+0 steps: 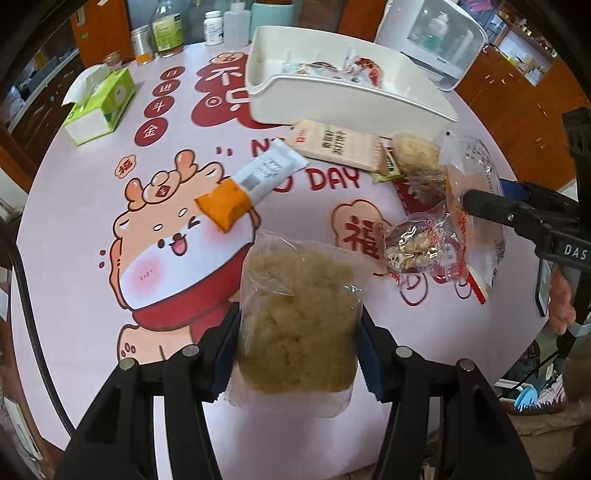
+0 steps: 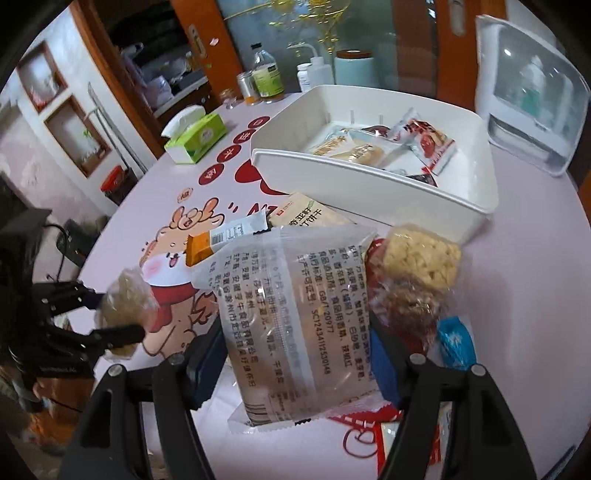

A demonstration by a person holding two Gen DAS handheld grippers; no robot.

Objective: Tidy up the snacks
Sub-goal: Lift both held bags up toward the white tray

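My left gripper (image 1: 297, 343) is shut on a clear bag of beige puffed-rice snack (image 1: 299, 325) and holds it above the table; it also shows in the right wrist view (image 2: 125, 306). My right gripper (image 2: 295, 350) is shut on a clear printed snack packet (image 2: 291, 325), seen from the side in the left wrist view (image 1: 469, 229). A white bin (image 1: 347, 107) at the back holds several wrapped snacks (image 2: 384, 147). An orange-and-white bar (image 1: 251, 184), a beige cracker pack (image 1: 336, 144) and a yellow puffed cake (image 2: 421, 258) lie on the table.
A round table with a pink cartoon cloth (image 1: 92, 221). A green tissue box (image 1: 99, 107) sits at the back left, bottles and jars (image 1: 168, 29) behind it. A white appliance (image 2: 532, 99) stands at the back right. A blue wrapper (image 2: 456, 339) lies beside my right fingers.
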